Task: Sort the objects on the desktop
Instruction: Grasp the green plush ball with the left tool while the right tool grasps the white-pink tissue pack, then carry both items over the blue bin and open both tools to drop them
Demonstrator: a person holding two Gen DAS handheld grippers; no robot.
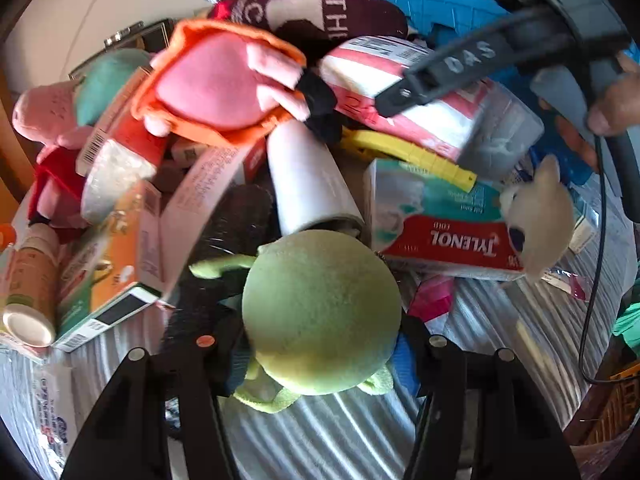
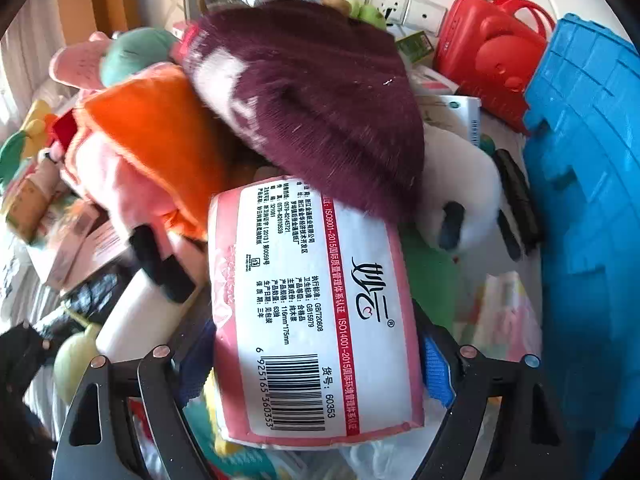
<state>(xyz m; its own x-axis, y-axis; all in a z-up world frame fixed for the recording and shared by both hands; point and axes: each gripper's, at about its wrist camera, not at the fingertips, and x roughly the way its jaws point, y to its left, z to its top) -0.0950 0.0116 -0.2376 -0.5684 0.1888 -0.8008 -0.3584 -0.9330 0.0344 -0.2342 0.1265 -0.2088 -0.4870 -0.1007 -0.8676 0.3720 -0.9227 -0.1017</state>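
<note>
A round pale green plush toy [image 1: 320, 312] lies at the near edge of a heap of objects. My left gripper [image 1: 320, 344] is shut on it, a pad against each side. A pink and white tissue pack [image 2: 312, 300] with a barcode label lies lengthwise between the fingers of my right gripper [image 2: 316, 352], whose pads touch its two long sides. In the left wrist view one of the right gripper's fingers [image 1: 440, 72] lies across the same tissue pack [image 1: 400, 64], held by a person's hand [image 1: 612, 112].
The heap holds an orange and pink plush [image 1: 216, 84], a maroon knitted hat [image 2: 312, 112], a Tylenol box [image 1: 448, 236], a white roll [image 1: 312, 176], a bottle [image 1: 28, 288] and several cartons. A blue crate [image 2: 592, 240] stands at the right, a red case [image 2: 488, 48] behind it. Ribbed silver cloth [image 1: 340, 432] covers the desk.
</note>
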